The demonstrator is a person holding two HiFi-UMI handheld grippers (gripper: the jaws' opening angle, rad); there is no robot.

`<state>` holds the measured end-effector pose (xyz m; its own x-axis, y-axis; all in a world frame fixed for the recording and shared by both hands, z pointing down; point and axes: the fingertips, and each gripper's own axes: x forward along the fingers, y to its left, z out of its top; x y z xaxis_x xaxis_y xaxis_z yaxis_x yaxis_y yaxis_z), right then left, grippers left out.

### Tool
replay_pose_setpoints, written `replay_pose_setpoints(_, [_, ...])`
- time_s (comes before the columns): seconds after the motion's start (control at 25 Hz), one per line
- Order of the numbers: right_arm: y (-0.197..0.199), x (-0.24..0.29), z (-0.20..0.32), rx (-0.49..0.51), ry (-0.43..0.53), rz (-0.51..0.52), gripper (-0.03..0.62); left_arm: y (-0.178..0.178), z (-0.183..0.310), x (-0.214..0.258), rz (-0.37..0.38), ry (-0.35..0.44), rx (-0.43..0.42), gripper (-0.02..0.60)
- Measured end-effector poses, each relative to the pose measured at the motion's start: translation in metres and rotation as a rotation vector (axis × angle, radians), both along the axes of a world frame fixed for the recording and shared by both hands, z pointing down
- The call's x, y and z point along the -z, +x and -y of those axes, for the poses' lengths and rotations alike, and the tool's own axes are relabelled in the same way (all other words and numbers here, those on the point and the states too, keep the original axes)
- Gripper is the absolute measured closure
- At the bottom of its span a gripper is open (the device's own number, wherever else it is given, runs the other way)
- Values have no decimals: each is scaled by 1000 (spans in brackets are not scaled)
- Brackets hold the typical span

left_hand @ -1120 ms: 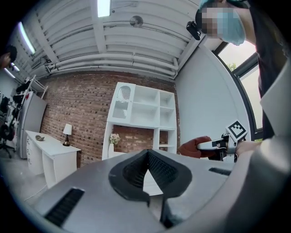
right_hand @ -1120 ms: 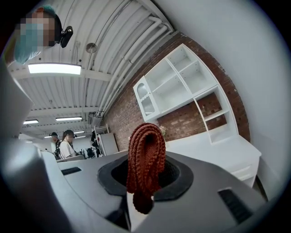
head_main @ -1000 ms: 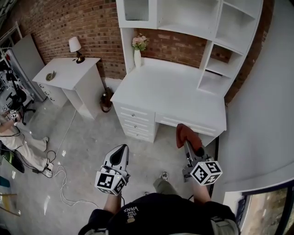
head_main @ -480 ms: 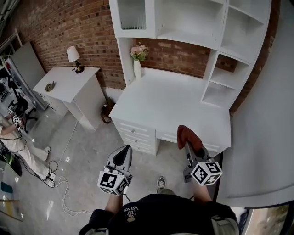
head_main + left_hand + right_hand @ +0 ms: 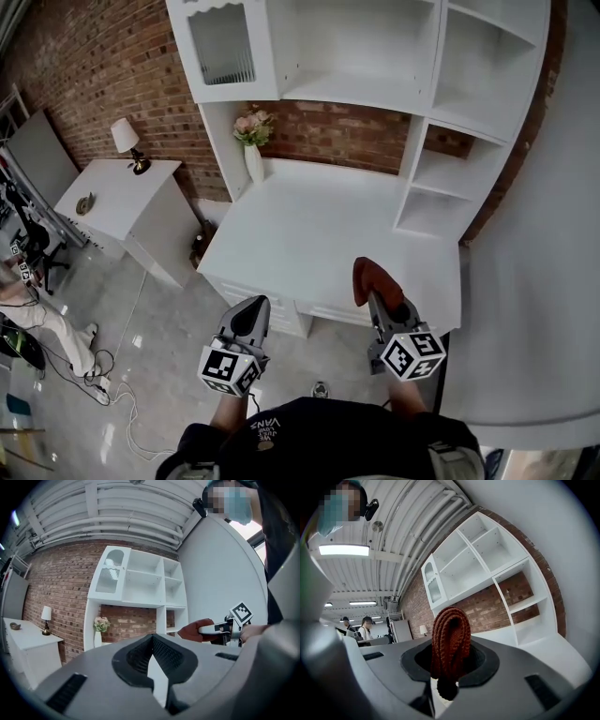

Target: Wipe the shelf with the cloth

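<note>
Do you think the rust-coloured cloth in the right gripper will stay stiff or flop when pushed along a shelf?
Probably floppy: the cloth is a knitted fold bunched in the right gripper. Likely light, since it stands up from that pinch. Its ribbed knit should drag, not slip.

Left grey two-jaw gripper [image 5: 249, 309] at 7 o'clock, pointing toward 12, jaws together, nothing between. Right grey two-jaw gripper [image 5: 377, 298] at 5 o'clock, pointing toward 11, jaws clamped on rust-brown knitted cloth [image 5: 450, 639].
</note>
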<state>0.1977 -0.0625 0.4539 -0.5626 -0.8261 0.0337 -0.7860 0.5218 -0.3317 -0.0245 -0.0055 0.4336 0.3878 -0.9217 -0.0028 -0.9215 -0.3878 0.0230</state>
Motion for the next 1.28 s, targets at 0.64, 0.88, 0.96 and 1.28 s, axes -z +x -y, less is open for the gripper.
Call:
replay_pose_setpoints(0.64, [35,-8,37,-144,-11,-33,507,59,90,-11,-1,-26,-228,574])
replay_pose_setpoints(0.88, [16,7,68,-229,17,-53,507,49,135,-5,-23,0,-334,574])
replay_pose_setpoints(0.96, [4,17,85,-244,31,-62,507,39,153,1,-29,6,-358,574])
replay_pose_setpoints(1.28, [-45,64,168,-305,147,-102,507,-7,224,5,-30,10,-438,574])
